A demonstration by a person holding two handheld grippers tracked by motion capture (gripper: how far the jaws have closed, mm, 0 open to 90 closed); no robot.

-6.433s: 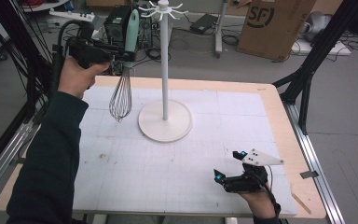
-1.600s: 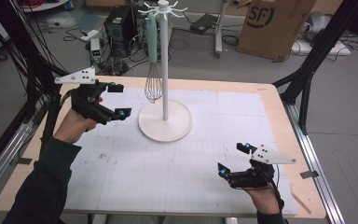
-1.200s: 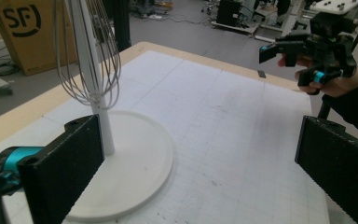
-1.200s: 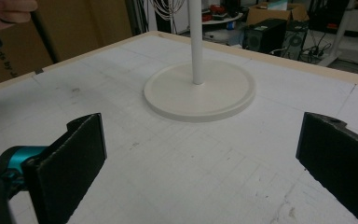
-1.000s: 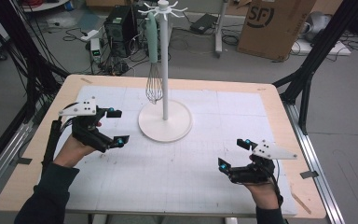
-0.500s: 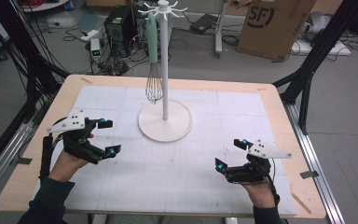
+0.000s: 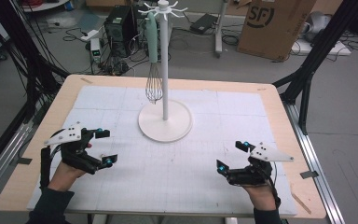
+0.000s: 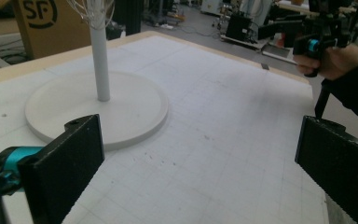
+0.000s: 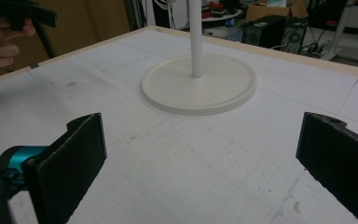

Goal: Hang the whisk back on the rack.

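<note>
Your light wooden table point(image 7: 279, 100) carries a white gridded mat point(image 7: 177, 163) covering most of its top. On the mat's far centre stands a white round-based hook stand point(image 7: 165, 122).

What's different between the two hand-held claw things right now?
The left gripper sits near the table's left edge, its grey plate tilted up toward the stand; the right gripper sits near the right edge, its plate pointing outward. The left one sits slightly farther up the mat. Both are open, empty, and aimed inward.
</note>
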